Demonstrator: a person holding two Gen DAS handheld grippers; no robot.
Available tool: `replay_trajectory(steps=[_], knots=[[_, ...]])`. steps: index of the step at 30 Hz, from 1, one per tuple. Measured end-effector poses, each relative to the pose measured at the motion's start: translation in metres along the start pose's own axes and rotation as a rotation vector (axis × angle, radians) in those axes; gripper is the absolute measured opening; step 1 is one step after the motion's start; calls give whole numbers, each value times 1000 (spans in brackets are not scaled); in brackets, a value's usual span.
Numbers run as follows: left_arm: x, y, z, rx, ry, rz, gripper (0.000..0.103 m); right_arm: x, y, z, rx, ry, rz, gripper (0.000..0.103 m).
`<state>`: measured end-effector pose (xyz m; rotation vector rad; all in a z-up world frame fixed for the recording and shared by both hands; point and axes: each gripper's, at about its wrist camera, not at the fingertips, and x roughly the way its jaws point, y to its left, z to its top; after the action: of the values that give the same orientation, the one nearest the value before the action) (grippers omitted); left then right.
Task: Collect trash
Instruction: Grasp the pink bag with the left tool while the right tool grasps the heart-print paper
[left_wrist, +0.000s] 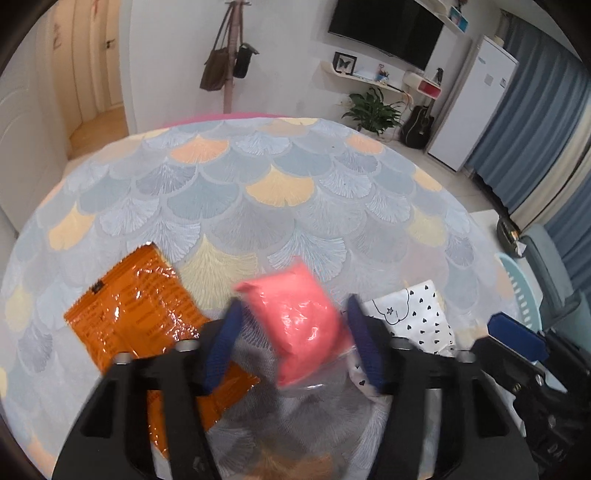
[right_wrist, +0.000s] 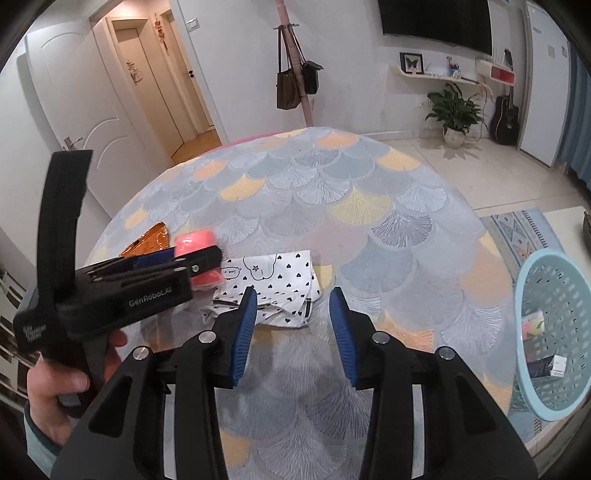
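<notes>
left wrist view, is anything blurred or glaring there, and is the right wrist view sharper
Left wrist view: the pink packet between the fingers is motion-smeared, and the orange wrapper throws bright glare patches. Right wrist view: sharper; the heart-print bag reads crisply, the basket bends at the fisheye edge, and a soft shadow lies under the fingers.

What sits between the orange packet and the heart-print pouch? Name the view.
The pink packet, clamped in the left gripper, sits between the orange packet and the heart-print pouch; the left wrist view shows it.
</notes>
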<state>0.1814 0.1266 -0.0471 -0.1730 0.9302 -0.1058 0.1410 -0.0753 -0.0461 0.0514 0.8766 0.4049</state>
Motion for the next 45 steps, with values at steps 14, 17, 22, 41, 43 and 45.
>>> replay_trajectory(steps=[14,17,22,41,43,45], knots=[[-48,22,-3,-42,-111,-65,45,-1,39,-8,-267,-10,87,63],[-50,24,-5,-48,-108,-74,45,12,49,-9,-361,24,87,66],[-49,27,-4,-53,-108,-73,45,33,53,-9,-406,49,46,66],[-46,36,-5,-69,-102,-89,45,39,53,-15,-448,73,13,62],[-47,35,-5,-66,-105,-87,45,44,51,-12,-441,79,-8,61],[-49,35,-5,-65,-108,-86,45,47,50,-7,-416,77,-12,53]])
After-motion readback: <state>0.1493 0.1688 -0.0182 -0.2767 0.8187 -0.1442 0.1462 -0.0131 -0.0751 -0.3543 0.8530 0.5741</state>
